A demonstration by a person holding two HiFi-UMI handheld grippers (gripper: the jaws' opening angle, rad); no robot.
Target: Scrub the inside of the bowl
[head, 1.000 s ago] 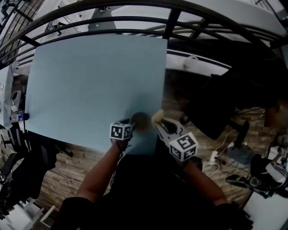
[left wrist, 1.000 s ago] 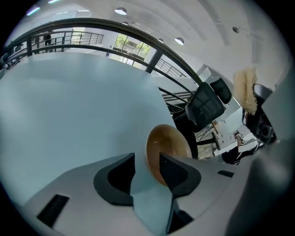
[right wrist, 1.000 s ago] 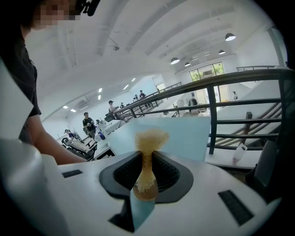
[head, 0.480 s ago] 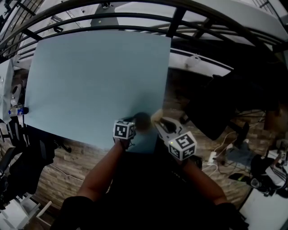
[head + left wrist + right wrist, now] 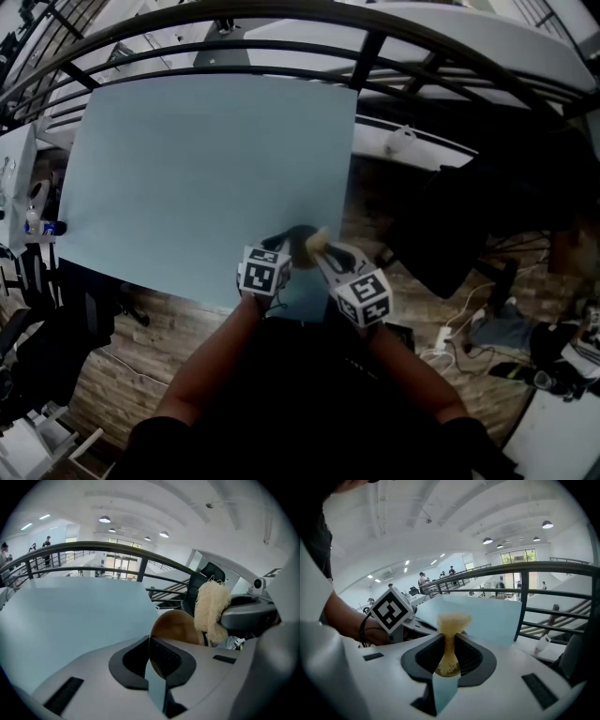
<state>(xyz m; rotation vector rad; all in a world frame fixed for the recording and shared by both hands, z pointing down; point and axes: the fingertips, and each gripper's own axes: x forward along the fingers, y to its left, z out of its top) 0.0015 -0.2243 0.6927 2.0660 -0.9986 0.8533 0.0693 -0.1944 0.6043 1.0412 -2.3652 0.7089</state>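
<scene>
Pinching bowl [image 5: 178, 627] rim, left gripper [image 5: 151, 643] jaws closed; right gripper [image 5: 449, 644] jaws clamp scrubber [image 5: 452, 619].

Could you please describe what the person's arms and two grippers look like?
The left gripper and right gripper have smooth light-grey shells with dark ribbed pads. Each carries a white cube printed with black square markers. The person wears dark short sleeves, forearms bare, and a thin dark band on the left wrist.

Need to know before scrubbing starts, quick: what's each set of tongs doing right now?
Left tongs: closed on the rim of the brown bowl.
Right tongs: closed on the loofah scrubber.
</scene>
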